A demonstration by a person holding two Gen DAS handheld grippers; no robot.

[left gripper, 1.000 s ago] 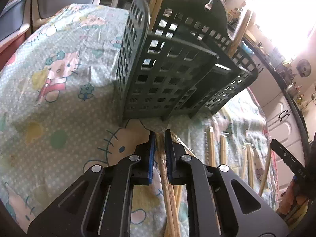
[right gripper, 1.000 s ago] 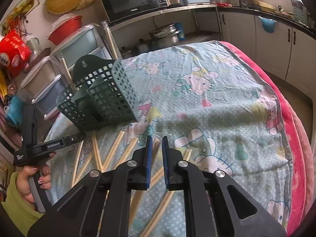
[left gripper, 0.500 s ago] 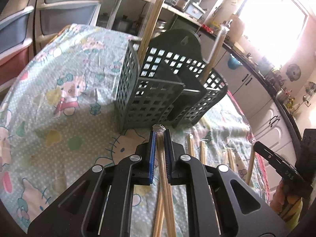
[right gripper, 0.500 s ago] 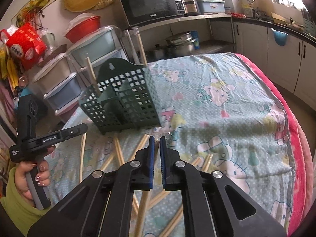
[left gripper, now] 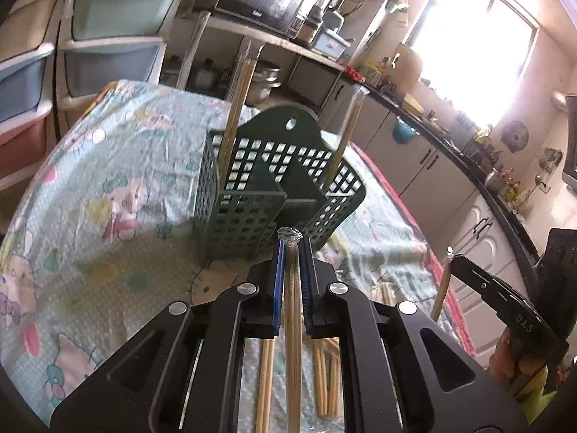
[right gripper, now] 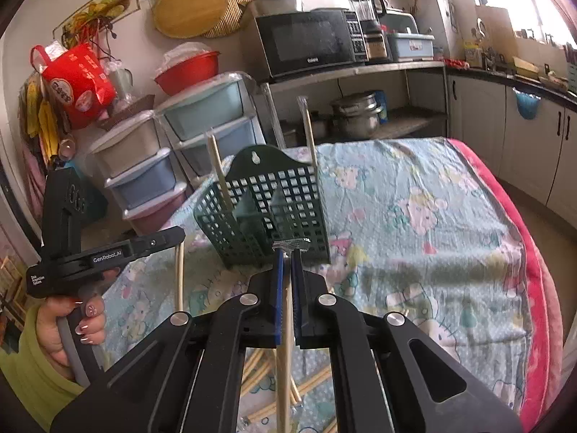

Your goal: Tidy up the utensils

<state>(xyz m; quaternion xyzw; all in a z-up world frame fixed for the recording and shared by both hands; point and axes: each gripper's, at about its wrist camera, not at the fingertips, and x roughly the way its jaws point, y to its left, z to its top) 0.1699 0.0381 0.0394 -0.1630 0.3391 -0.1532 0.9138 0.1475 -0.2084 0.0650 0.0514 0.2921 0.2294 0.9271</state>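
Left gripper (left gripper: 291, 249): we have it clamped on one wrapped pair of chopsticks (left gripper: 292, 324), long axis running along the fingers, crimped wrapper end poking just past the fingertips. The green basket (left gripper: 274, 195) sits straight ahead of those fingers and slightly lower, so the tip is aimed near its front wall, around the middle divider. It stands upright on the patterned cloth (left gripper: 108, 216).

Right gripper (right gripper: 285, 252): jaws have just been closing, now pinched on a second wrapped pair (right gripper: 285, 361), same layout, stick along the fingers, wrapper end at the tips. From this side the basket (right gripper: 267, 209) is also dead ahead and just beyond the tips. We judge both hands about equally near; neither tip is over the rim yet.

Our read for the next move: the sticks lie nearly flat toward the basket while its slots open upward, so each pair needs tipping toward vertical before it drops in.

Counts:
- basket: one, with dividers; compartment count unclear
- sticks already standing in it: two clear bundles, left and right of the back plate; a third thin one shows in the right view
- pairs held: two, one per gripper
- loose sticks on the cloth below the fingers: several, overlapping, no exact count
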